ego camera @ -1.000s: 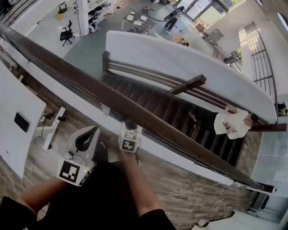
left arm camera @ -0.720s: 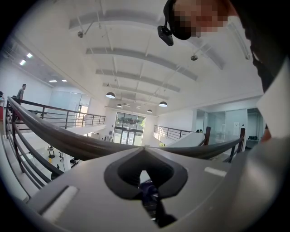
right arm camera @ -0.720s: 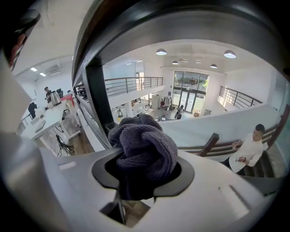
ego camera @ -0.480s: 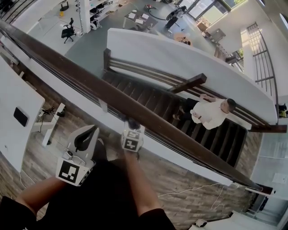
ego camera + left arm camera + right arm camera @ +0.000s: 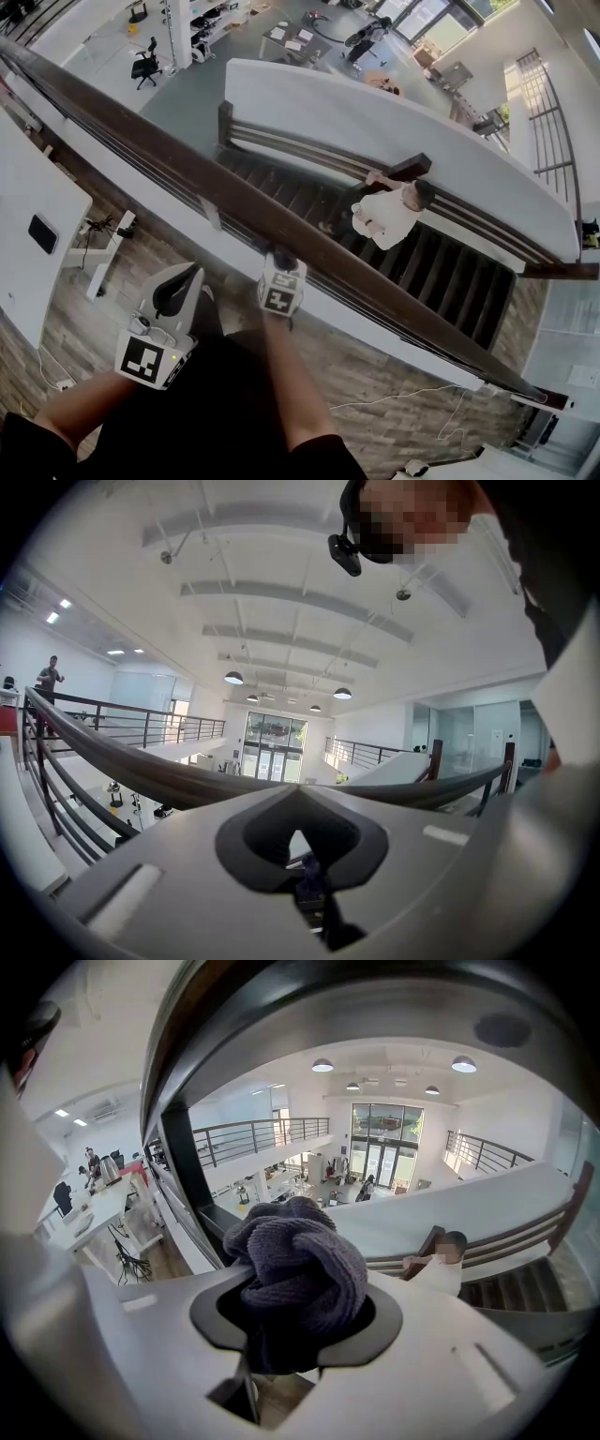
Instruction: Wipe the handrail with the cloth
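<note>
Head view: the right gripper (image 5: pixel 277 257) is seen at the handrail (image 5: pixel 178 164), centre frame, its tip largely hidden there. The cloth (image 5: pixel 298 1269) is pinched between its jaws; contact with the rail cannot be confirmed. The left gripper (image 5: pixel 186 281), lower left, is held pressed together, empty.

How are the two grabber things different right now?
The right gripper has its jaws shut on a bunched dark cloth; the left gripper has its jaws shut on nothing. The right gripper reaches up to the near edge of the handrail; the left gripper hangs back over the wooden floor. Both are pale grey and carry a marker cube.
</note>
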A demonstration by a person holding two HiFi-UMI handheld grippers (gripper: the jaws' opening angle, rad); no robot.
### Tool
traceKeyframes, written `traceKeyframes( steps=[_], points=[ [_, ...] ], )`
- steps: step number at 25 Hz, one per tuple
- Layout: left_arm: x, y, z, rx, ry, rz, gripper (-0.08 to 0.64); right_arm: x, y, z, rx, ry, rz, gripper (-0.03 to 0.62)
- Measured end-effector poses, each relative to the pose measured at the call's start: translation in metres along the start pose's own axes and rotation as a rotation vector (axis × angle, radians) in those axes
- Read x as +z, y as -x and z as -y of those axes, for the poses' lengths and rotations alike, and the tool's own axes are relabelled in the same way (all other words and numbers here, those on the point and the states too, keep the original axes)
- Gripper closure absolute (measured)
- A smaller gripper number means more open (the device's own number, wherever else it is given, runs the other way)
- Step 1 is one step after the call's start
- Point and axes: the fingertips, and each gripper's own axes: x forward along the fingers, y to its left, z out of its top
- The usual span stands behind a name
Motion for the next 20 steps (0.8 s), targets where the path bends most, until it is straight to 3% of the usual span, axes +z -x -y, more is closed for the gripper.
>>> traceKeyframes(
  steps=[20],
  points=[
    [0.005, 0.009, 0.026, 0.039, -0.036, 0.002, 0.560, -0.008, 0.008, 0.019, 0.027, -0.014, -0.003, 0.443]
  ],
)
